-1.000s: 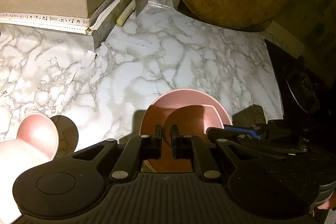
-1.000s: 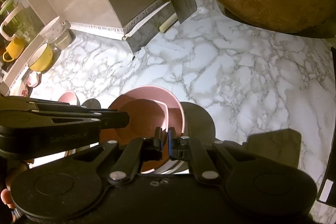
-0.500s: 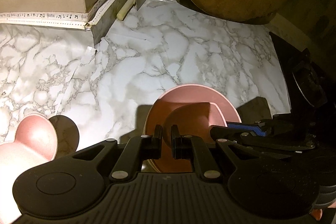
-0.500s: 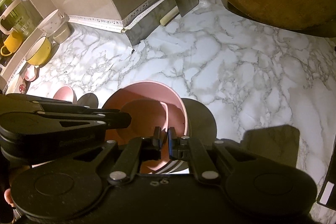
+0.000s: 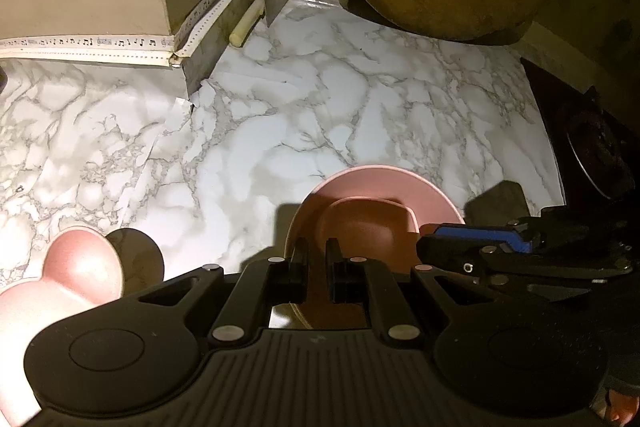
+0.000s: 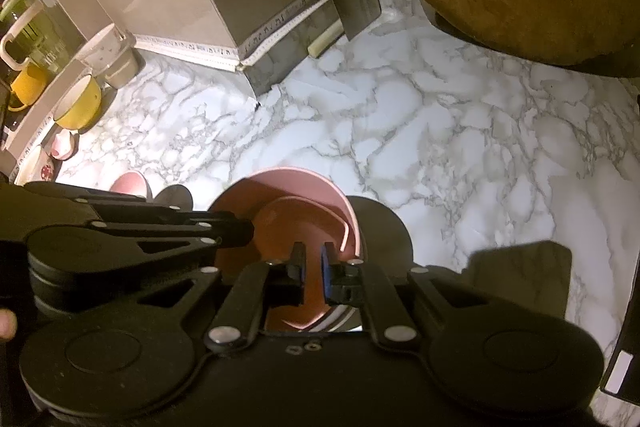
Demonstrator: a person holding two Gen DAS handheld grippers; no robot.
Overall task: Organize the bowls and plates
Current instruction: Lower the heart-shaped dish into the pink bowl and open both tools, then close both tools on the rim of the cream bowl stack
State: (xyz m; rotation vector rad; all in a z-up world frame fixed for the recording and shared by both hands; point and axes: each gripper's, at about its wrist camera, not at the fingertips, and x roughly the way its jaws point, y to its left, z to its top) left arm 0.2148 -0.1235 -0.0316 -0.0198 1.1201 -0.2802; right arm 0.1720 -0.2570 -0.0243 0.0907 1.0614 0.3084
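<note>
Lower centre: round pink bowl stack (image 5: 376, 203) on white marble table (image 5: 280, 131). Left gripper (image 5: 317, 267) nearly closed w/ narrow gap over near rim; grasp unclear. Right gripper (image 6: 311, 269) likewise; heart-shaped pink dish (image 5: 68, 279) lower left.

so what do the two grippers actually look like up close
Both are matte black plastic. The left gripper has scissor-like linkage arms with silver rivets, round discs on each side, a ribbed body and plain black fingers. The right gripper is the same build with a smooth body and a blue pad on one finger. No cables or sleeves show.
</note>
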